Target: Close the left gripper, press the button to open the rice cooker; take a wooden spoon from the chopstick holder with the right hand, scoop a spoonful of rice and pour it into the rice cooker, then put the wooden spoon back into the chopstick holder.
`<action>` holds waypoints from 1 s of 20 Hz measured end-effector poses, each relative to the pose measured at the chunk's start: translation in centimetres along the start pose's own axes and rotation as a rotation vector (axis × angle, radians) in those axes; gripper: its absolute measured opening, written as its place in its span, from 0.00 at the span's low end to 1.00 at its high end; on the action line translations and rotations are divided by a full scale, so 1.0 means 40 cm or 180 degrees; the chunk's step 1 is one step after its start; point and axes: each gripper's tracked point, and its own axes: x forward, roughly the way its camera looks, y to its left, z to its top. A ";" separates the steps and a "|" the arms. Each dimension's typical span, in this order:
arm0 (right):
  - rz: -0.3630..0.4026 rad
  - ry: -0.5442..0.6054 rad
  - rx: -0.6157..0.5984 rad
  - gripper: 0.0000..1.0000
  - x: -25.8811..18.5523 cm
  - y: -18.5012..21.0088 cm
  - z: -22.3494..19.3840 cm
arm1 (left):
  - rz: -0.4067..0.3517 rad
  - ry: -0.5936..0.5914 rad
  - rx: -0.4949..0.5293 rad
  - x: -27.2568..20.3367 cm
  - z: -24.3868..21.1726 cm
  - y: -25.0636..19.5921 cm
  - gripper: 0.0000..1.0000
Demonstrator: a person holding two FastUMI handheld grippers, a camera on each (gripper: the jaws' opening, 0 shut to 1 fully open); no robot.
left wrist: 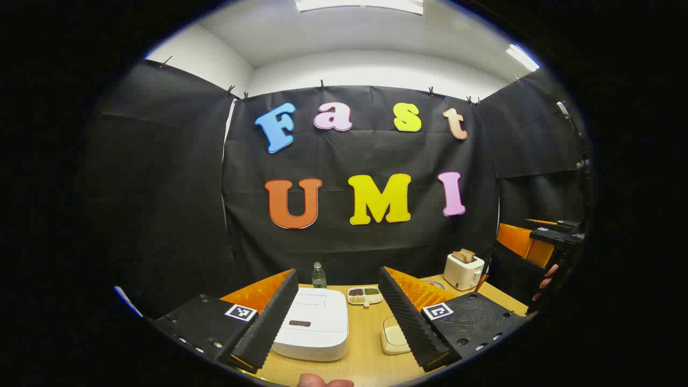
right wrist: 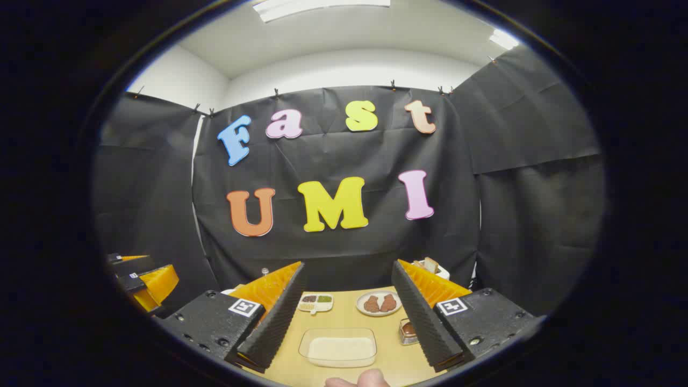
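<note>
The white rice cooker (left wrist: 310, 322) sits on the wooden table (left wrist: 368, 357) with its lid down, low between the fingers of my left gripper (left wrist: 338, 273), which is open and holds nothing. A clear tub of white rice (right wrist: 338, 348) lies just ahead of my right gripper (right wrist: 348, 266), also open and holding nothing. A small holder with something brown in it (right wrist: 407, 330) stands partly behind the right finger. The right gripper (left wrist: 559, 236) and a hand (left wrist: 545, 282) show at the far right of the left gripper view. The left gripper (right wrist: 142, 279) shows at the left edge of the right gripper view.
A water bottle (left wrist: 319, 275) and a divided dish of grains (left wrist: 364, 294) stand behind the cooker. A toaster with bread (left wrist: 463, 270) is at the back right. A cream pad (left wrist: 394, 338) lies right of the cooker. A plate with brown pieces (right wrist: 379, 303) sits behind the tub.
</note>
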 end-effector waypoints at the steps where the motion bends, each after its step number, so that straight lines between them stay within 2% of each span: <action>1: 0.0002 -0.0001 0.0001 0.98 -0.001 -0.001 0.000 | 0.0006 -0.0002 -0.0010 -0.002 0.001 0.001 0.96; 20: -0.0051 0.0089 0.0001 1.00 0.002 -0.053 -0.024 | 0.0010 0.0137 -0.0047 -0.001 -0.027 -0.011 0.96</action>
